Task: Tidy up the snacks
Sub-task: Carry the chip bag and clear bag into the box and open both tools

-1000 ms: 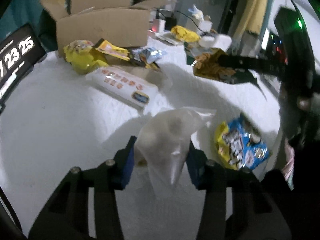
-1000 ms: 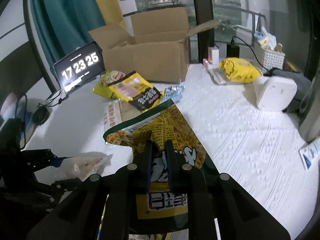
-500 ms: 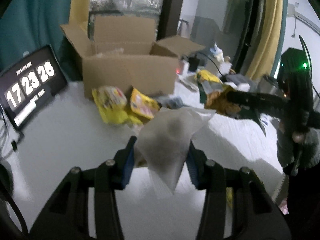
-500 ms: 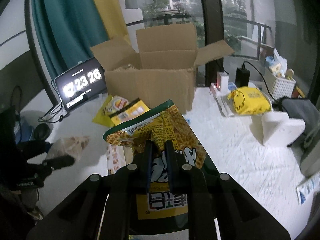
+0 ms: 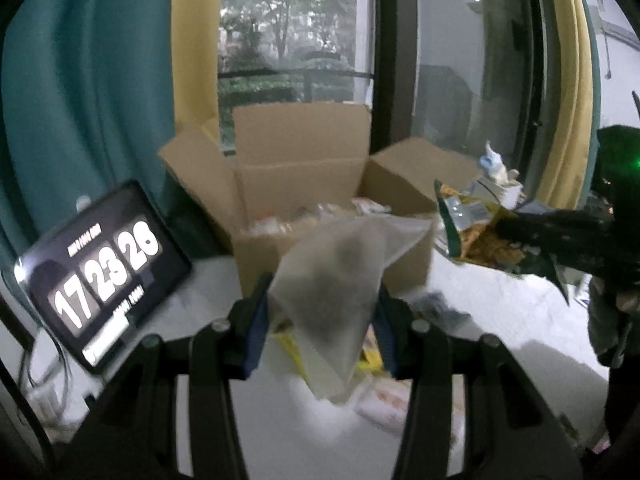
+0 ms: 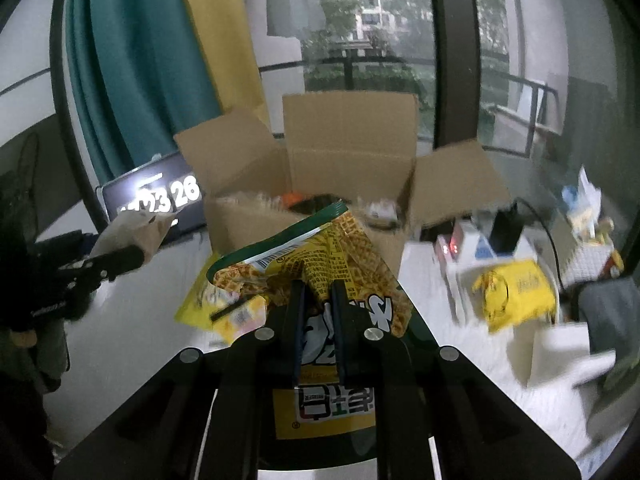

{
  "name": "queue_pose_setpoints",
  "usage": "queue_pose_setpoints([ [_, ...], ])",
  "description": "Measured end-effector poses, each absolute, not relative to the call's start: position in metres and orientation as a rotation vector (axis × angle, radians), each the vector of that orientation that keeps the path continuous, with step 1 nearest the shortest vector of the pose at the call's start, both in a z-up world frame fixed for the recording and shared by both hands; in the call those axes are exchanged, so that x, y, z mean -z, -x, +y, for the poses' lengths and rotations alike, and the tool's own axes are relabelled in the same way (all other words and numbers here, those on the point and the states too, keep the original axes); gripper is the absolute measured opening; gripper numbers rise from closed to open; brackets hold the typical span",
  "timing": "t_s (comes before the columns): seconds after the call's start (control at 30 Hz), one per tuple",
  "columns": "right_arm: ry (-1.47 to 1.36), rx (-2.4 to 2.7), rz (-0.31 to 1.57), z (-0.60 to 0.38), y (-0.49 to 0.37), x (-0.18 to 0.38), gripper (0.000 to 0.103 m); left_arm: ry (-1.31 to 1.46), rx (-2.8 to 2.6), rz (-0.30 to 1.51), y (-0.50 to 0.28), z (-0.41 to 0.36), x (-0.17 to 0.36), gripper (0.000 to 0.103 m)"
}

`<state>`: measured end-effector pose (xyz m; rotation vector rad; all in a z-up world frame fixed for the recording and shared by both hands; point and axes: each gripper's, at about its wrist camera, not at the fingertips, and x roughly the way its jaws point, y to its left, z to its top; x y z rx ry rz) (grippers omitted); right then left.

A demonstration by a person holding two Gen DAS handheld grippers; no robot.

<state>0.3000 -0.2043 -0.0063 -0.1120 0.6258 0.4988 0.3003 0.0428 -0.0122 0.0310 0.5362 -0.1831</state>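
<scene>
In front of the open cardboard box (image 6: 312, 216), right gripper (image 6: 318, 300) clamped on a green-and-yellow snack bag (image 6: 320, 264); left gripper (image 5: 322, 312) pinching a translucent, seemingly whitish pouch (image 5: 336, 280), both bags held just short of the box.

clock screen (image 5: 102, 276) showing 17 23 26

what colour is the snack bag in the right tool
Yellow with a dark green border; right wrist view shows it best.

Both grippers now higher and closer to the open cardboard box (image 6: 348, 184), clear bag (image 5: 340, 280) and yellow snack bag (image 6: 320, 264) lifted off the white table (image 5: 500, 320), clock (image 5: 104, 276) now reads 26
</scene>
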Motion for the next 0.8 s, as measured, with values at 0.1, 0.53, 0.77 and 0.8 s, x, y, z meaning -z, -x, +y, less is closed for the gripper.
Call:
queue_pose_setpoints([
  [0.1, 0.124, -0.507, 0.6, -0.197, -0.316, -0.003, 0.014, -0.051, 0.174, 0.508, -0.319, 0.045, 0.003, 0.047],
  [0.53, 0.151, -0.522, 0.519, -0.162, -0.371, -0.023, 0.014, 0.033, 0.159, 0.464, -0.394, 0.052, -0.013, 0.047],
  [0.77, 0.151, -0.527, 0.509, -0.148, -0.398, -0.022, 0.014, 0.075, 0.113, 0.458, -0.434, 0.052, -0.009, 0.047],
  [0.8, 0.151, -0.528, 0.506, -0.145, -0.401, -0.022, 0.014, 0.075, 0.108, 0.462, -0.441, 0.052, -0.008, 0.047],
])
